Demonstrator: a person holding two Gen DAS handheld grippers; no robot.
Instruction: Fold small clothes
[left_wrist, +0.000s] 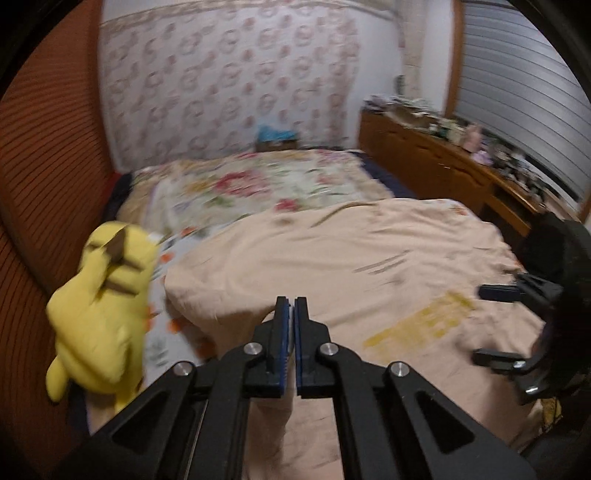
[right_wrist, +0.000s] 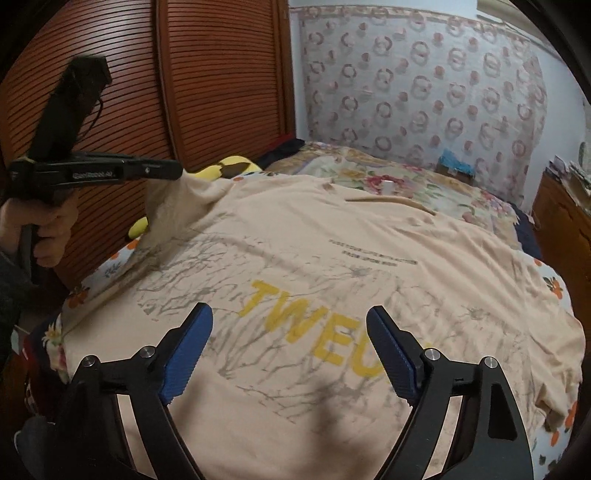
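A peach T-shirt with yellow letters and a grey branch print lies spread on the bed. My left gripper is shut on the shirt's left sleeve edge and holds that corner lifted off the bed. In the left wrist view its jaws are pressed together, and the shirt drapes away below them. My right gripper stands open just above the shirt's lower front with nothing between its blue pads. It also shows at the right edge of the left wrist view.
A yellow plush toy lies at the bed's left edge by the slatted wooden wardrobe doors. A floral bedspread covers the bed beyond the shirt. A cluttered wooden dresser runs along the right. A hand grips the left tool.
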